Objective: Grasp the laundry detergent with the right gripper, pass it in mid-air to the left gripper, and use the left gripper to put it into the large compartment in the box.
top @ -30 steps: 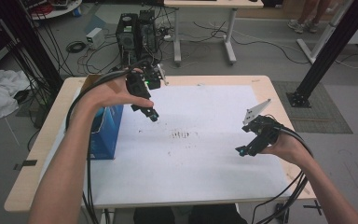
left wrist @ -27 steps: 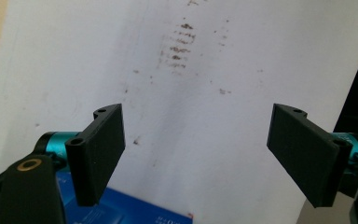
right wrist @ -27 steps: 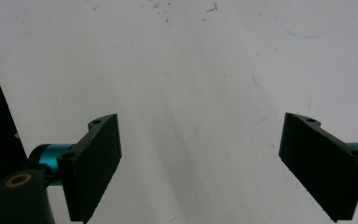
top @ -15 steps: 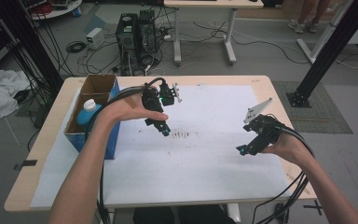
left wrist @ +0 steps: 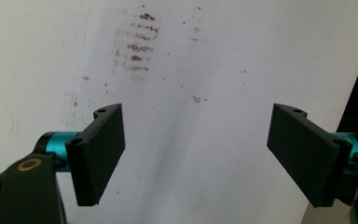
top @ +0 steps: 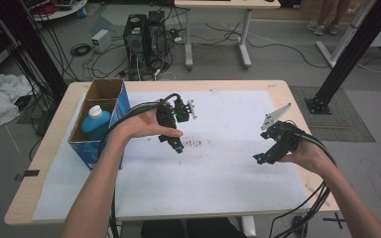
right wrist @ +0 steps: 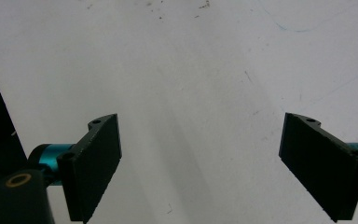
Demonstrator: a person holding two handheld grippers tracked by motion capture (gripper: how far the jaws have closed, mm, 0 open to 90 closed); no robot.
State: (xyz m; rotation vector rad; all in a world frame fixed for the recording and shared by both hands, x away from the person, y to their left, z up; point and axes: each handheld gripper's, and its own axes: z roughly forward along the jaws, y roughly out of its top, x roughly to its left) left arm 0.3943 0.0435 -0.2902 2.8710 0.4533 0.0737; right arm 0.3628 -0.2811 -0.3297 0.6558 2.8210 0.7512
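In the high view the left gripper (top: 177,147) is hanging a little left of the frame's centre, held by the person's left hand (top: 141,125), whose forearm is rising from the bottom edge. Its jaws are pointing down and toward the lower right, over a patch of dark smudges (top: 194,143) on the white sheet (top: 218,173) that is covering the table (top: 49,148). In the left gripper view those jaws are standing wide apart with nothing between them (only bare white sheet is showing in the gap), and the smudges (left wrist: 137,46) are lying in the upper left of that frame, well above the jaw tips.

The right gripper (top: 260,158) is sitting in the right half of the high view, cradled from below by the right hand (top: 305,156), with its grey three-cornered plate sticking up toward the upper right and its cables trailing off to the lower right corner. It too is released: in the right gripper view (right wrist: 200,163) both black jaws are spread wide over plain sheet, gripping nothing.

At the left of the high view a blue cardboard box (top: 110,99) is standing on the table's left part, its top open. A blue bottle (top: 95,124) with a white cap is standing upright inside it, in the nearer compartment, just left of the left forearm and apart from both grippers.
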